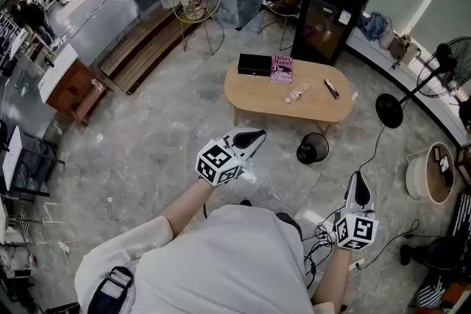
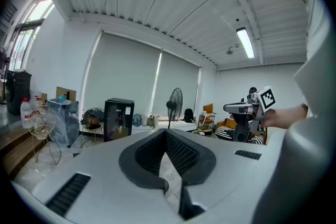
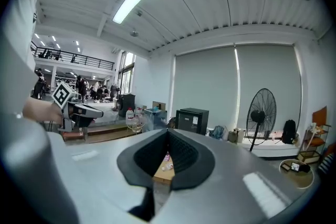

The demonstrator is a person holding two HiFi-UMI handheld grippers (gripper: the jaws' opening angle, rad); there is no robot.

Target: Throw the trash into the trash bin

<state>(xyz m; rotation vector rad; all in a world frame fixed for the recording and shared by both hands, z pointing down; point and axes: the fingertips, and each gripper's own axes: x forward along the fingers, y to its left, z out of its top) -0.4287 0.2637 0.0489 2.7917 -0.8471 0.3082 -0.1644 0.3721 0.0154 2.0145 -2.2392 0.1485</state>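
Wooden table [image 1: 250,95] holds a small plastic bottle [image 1: 296,93] mid-surface; the trash bin [image 1: 313,149] waits by its near edge. Jaws of left gripper [image 1: 256,135] and right gripper [image 1: 358,178] are closed and empty: nothing begun.

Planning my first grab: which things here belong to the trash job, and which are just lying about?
Job: crumpled pale item on the table, likely the trash; black bin on the floor; left claw and right claw, both shut and empty.
Lying about: pink book; black box; small black stick; standing fan.
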